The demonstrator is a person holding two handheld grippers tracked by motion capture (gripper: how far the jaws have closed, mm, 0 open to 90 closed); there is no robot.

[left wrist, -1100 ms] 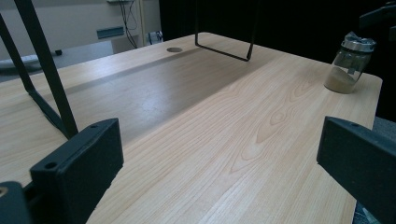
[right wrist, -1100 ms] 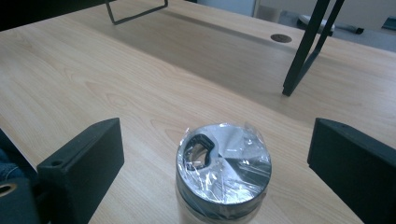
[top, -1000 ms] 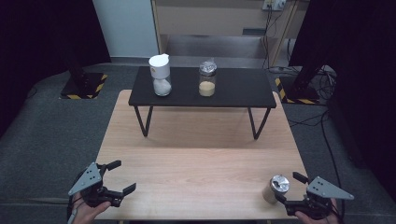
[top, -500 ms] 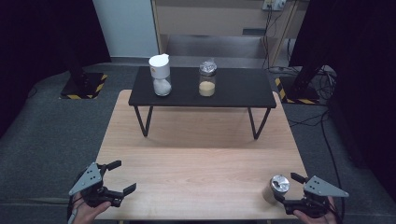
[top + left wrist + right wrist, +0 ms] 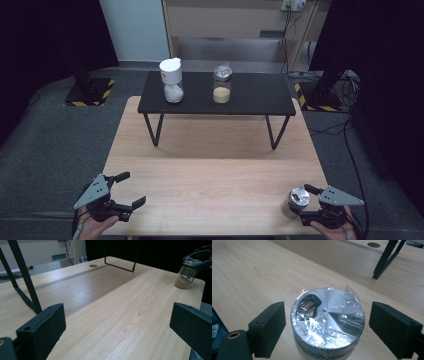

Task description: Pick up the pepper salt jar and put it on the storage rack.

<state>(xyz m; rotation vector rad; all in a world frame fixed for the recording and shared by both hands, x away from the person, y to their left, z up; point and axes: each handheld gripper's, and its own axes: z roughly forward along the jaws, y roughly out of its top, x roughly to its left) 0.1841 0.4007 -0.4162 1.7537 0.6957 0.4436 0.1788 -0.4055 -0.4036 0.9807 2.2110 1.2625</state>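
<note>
The small jar (image 5: 328,322) with the shiny lid is being reached for at the near right corner of the bench (image 5: 215,175). It stands between the jaws of the right hand-held gripper (image 5: 305,202), which have just been closing but are not yet touching it. Next, a firm squeeze is likely needed. Tan powder is seen inside. The left hand-held gripper (image 5: 127,189) is held wide and empty. On the black rack (image 5: 250,95) a white-filled jar (image 5: 172,80) and a tan-filled jar (image 5: 222,83) are kept
</note>
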